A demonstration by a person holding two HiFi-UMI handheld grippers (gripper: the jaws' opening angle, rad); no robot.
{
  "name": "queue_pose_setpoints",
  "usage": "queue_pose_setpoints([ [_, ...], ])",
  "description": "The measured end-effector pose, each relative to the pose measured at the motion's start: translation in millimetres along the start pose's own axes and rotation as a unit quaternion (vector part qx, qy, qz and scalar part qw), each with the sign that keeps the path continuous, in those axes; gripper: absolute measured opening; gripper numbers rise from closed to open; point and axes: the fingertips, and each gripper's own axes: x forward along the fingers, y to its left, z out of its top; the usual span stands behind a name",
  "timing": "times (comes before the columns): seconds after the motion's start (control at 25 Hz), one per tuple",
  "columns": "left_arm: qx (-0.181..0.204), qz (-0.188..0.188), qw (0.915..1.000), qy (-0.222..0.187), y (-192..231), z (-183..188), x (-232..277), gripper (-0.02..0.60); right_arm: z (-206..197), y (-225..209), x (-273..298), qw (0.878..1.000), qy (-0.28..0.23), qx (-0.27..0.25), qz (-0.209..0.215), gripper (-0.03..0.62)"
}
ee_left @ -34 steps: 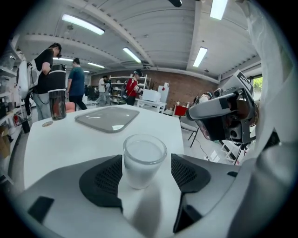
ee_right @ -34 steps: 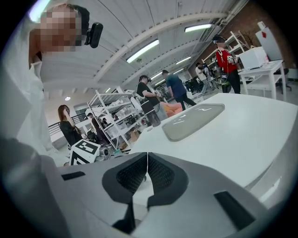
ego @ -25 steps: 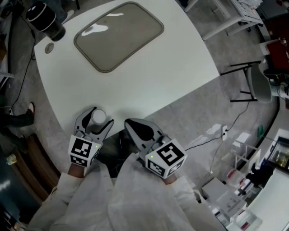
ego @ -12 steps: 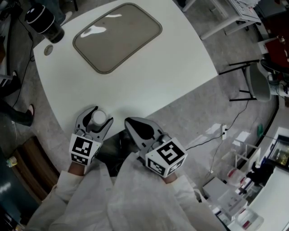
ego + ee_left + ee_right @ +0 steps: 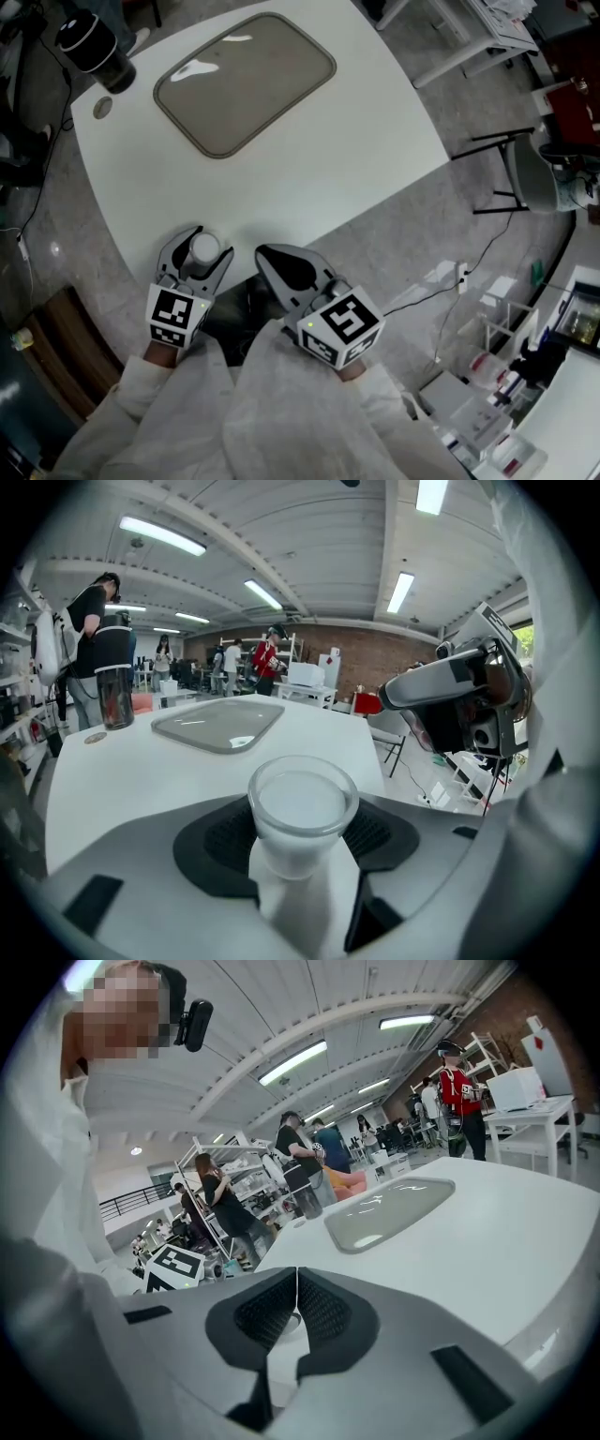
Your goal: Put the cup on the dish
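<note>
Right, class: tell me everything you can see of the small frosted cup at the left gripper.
The small frosted translucent cup stands upright, mouth up, with a thick round rim. It sits at the white table's near edge, between the left gripper's black ribbed fingers, which have just been closing and seem to touch both sides.

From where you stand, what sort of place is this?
Probably a shared workshop or lab hall: a brick wall, ceiling strip lights, and several people standing among shelves and white tables.
</note>
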Motion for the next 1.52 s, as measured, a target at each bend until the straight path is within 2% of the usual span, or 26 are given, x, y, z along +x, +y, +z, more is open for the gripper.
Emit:
queue_pose_setpoints([
  [0.44, 0.003, 0.015, 0.9999, -0.005, 15.2, 9.0, -7.3, 0.268, 12.5, -1.7, 7.8, 1.000, -0.015, -0.009, 0.000, 0.014],
  [0.92, 0.037, 0.006, 0.9983, -0.045, 36.7, 69.3, -8.4, 0.268, 47.9, -9.0, 28.2, 0.998, -0.039, -0.039, 0.002, 0.014],
  [1.36, 0.095, -0.006, 0.9925, -0.077, 67.7, 126.6, 26.5, 0.268, 90.5, -46.6, 63.2, 0.996, -0.049, -0.073, -0.005, 0.014],
  [1.52, 0.104, -0.011, 0.9906, -0.088, 81.2, 147.8, 44.7, 0.268, 99.5, -61.0, 76.1, 0.995, -0.059, -0.080, -0.012, 0.014],
])
